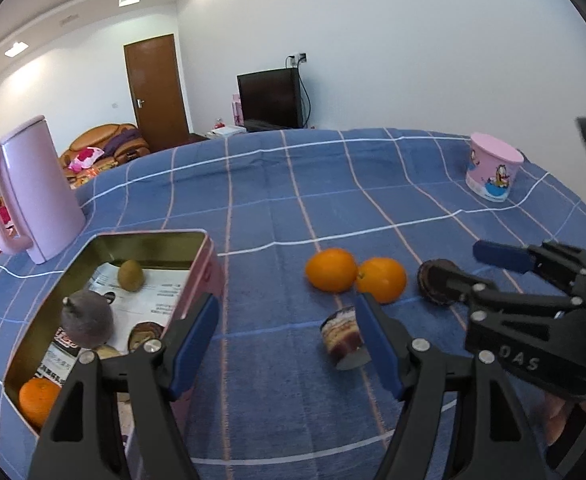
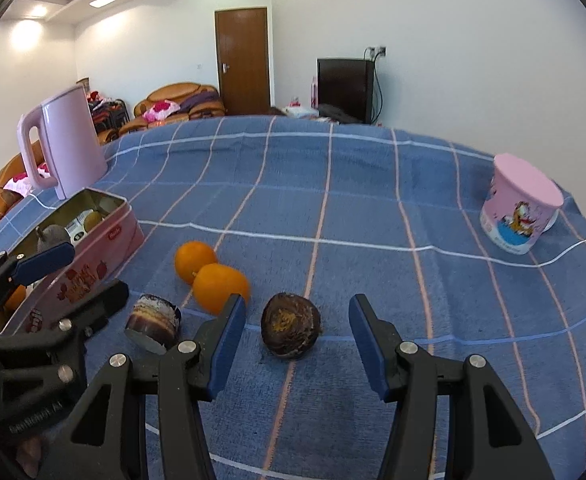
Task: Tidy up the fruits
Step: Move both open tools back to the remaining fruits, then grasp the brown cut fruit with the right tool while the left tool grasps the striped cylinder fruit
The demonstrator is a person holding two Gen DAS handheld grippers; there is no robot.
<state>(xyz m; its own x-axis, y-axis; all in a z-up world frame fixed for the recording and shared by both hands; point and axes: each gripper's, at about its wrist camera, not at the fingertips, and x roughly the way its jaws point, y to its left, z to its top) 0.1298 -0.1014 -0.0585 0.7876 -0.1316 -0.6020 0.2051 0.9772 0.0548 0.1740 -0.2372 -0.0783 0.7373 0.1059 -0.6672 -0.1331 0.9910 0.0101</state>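
Both grippers are hovering open and empty; right gripper (image 2: 297, 340) is framing the dark fruit (image 2: 291, 324), at five o'clock of the oranges (image 2: 219, 286) – probably soft, fragile, so grip its widest sides

We see a blue tablecloth (image 2: 373, 208) crossed by white and pale orange lines, a lilac-pink kettle (image 1: 41, 192), a pink tin (image 2: 105, 248) with gold-toned inner walls and red printing, two bright orange oranges (image 1: 357, 276), a dark brown fruit (image 2: 291, 324) flecked with orange, and a pink cup (image 2: 521, 208) bearing an orange cartoon over blue
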